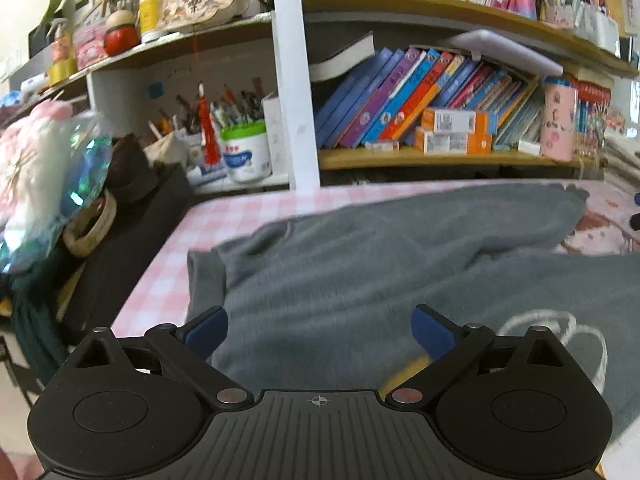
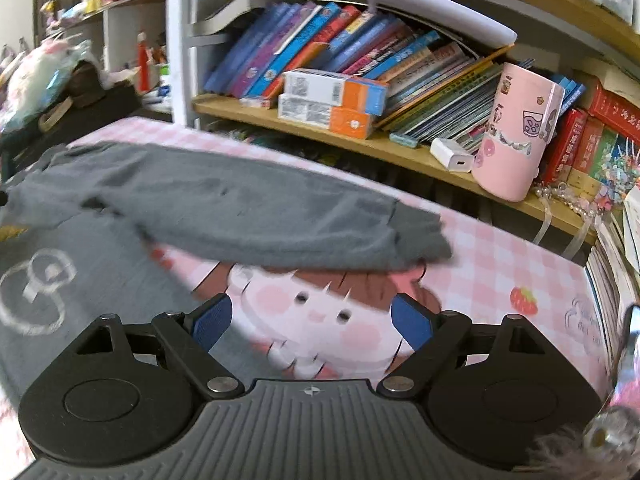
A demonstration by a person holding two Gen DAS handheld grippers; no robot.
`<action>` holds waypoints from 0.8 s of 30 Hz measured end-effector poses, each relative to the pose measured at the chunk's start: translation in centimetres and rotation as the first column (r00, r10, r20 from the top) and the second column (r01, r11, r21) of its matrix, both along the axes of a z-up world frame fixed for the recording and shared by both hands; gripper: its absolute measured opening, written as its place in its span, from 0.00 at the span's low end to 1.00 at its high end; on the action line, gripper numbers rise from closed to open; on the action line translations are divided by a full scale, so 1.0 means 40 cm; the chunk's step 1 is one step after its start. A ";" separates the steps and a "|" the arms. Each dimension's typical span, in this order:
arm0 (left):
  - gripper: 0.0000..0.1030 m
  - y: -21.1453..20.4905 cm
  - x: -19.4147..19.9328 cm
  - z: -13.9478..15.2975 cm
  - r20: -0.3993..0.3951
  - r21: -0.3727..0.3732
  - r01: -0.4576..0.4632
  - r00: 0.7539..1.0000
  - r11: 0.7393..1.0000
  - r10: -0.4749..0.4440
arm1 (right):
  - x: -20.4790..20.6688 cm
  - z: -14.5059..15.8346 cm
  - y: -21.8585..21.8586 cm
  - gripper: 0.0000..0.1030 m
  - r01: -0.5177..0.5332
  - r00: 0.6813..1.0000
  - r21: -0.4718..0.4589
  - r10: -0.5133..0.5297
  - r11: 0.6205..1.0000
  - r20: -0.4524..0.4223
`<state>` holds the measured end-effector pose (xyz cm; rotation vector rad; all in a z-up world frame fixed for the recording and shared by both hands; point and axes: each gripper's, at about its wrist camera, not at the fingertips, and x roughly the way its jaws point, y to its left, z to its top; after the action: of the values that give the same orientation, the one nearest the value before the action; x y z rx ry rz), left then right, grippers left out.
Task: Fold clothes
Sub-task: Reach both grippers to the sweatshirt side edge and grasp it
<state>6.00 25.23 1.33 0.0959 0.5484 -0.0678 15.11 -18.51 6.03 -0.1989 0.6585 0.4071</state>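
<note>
My left claw (image 1: 320,330) stands wide with nothing between its blue pads, tipped downward over the body of the gray sweatshirt (image 1: 360,280), which fills the tabletop (image 1: 168,276) directly ahead of it. My right claw (image 2: 312,320) is just as wide and just as empty, but it hangs over bare pink checked cover, above the cartoon face printed there, with the sweatshirt body off to its left. What matters for my next move is the sleeve (image 2: 260,216): it stretches across the right-wrist view ahead of the right claw, long axis running left to right, cuff (image 2: 420,236) at the right end, lying flat on the tabletop in front of the bookshelf (image 2: 360,140). The right claw is plainly the nearer one to that cuff, so I judge it should reach forward and a little right for it, while the left claw is placed for the near left edge of the body. Both claws point forward and down.
</note>
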 end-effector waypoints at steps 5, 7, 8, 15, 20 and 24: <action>0.97 0.025 0.072 0.008 -0.007 -0.038 -0.032 0.999 0.999 0.032 | 0.082 0.009 -0.003 0.84 0.013 1.000 0.029 -0.014 0.999 0.015; 0.97 0.027 0.100 0.002 -0.015 -0.016 -0.034 0.999 0.999 0.034 | 0.112 0.006 0.000 0.84 0.013 0.999 0.031 -0.014 0.999 0.029; 0.97 0.026 0.114 -0.002 -0.019 0.003 -0.030 0.999 1.000 0.030 | 0.128 0.005 0.004 0.84 0.013 0.999 0.026 -0.014 1.000 0.038; 0.97 0.016 0.202 -0.023 -0.026 0.068 0.080 0.997 0.994 -0.079 | 0.259 -0.026 0.029 0.84 0.024 0.996 0.000 -0.024 1.000 0.089; 0.97 -0.008 0.257 -0.027 -0.043 0.122 0.126 0.992 0.985 -0.121 | 0.327 -0.045 0.054 0.84 -0.027 0.991 -0.070 0.036 0.997 0.130; 0.97 -0.006 0.317 -0.026 -0.086 0.112 0.148 0.987 0.983 -0.139 | 0.391 -0.056 0.058 0.81 -0.054 0.994 -0.083 0.062 0.995 0.095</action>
<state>18.70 25.00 0.28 0.2488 0.6231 -0.1805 30.77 -16.17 3.78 -0.3127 0.5741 0.4245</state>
